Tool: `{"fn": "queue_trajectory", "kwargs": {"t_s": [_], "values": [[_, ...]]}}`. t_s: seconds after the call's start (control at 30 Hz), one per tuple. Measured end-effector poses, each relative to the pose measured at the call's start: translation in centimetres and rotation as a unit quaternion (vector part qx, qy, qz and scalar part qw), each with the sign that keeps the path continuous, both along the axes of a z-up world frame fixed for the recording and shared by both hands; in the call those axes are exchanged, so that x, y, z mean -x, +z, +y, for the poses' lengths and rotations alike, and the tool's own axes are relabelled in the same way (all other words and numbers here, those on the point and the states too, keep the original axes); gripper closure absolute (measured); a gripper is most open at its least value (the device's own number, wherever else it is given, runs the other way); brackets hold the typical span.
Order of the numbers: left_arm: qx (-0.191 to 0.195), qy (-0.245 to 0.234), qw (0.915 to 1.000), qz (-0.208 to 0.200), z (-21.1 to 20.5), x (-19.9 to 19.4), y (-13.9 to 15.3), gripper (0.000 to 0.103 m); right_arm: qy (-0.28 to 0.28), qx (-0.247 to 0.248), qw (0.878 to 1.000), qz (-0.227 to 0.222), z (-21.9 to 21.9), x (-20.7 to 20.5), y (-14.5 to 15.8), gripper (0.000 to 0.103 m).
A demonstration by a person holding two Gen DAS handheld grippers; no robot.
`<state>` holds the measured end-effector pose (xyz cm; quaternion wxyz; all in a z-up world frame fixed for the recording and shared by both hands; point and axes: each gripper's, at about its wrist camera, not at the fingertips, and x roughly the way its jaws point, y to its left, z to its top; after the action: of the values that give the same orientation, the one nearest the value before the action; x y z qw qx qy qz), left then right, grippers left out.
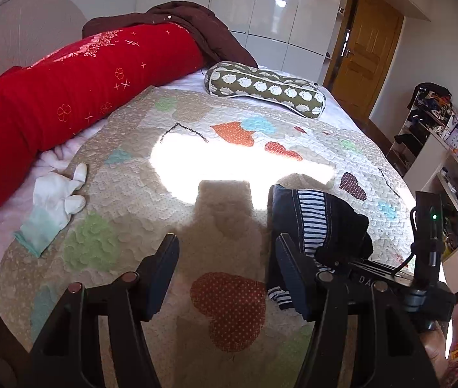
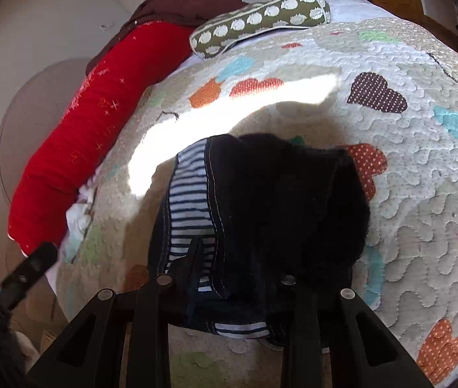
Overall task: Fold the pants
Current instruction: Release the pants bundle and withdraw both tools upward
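Dark navy pants [image 1: 329,213] with a blue-and-white striped lining lie bunched on the patchwork quilt [image 1: 125,168]. In the left wrist view my left gripper [image 1: 225,258] stands open over bare quilt, nothing between its fingers; its right finger [image 1: 290,268] is beside the bunch's left edge. My right gripper [image 1: 368,271] comes in from the right, its tip buried in the cloth. In the right wrist view the pants [image 2: 280,194] fill the centre and drape over my right gripper [image 2: 238,258]. One finger [image 2: 193,258] shows against the striped lining. Dark fabric hides the other, and cloth is pinched between them.
A long red bolster [image 1: 67,97] lies along the bed's left side, with a brown blanket [image 1: 196,22] behind it. A spotted olive pillow [image 1: 264,89] is at the head. A white glove [image 1: 54,207] lies on the left. Cluttered shelves [image 1: 439,123] and a wooden door [image 1: 364,55] stand to the right.
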<state>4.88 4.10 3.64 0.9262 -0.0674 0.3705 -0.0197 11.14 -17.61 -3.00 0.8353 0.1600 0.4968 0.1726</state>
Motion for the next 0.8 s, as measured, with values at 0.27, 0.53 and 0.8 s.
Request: {"fn": "queue_trajectory", "kwargs": {"t_s": [0.27, 0.53, 0.8], "values": [[-0.101, 0.082, 0.9808, -0.145, -0.9, 5.7, 4.9, 0.001, -0.040, 0.058, 0.995, -0.075, -0.3, 5.1, 3.9, 0.056], [-0.149, 0.057, 0.9785, -0.131, -4.4, 7.7, 4.3, 0.000, -0.083, 0.124, 0.982, -0.113, -2.3, 10.7, 6.0, 0.040], [-0.123, 0.008, 0.9903, -0.064, -6.3, 8.3, 1.5, 0.000, -0.074, 0.196, 0.970, -0.125, -1.6, 13.2, 5.3, 0.034]]}}
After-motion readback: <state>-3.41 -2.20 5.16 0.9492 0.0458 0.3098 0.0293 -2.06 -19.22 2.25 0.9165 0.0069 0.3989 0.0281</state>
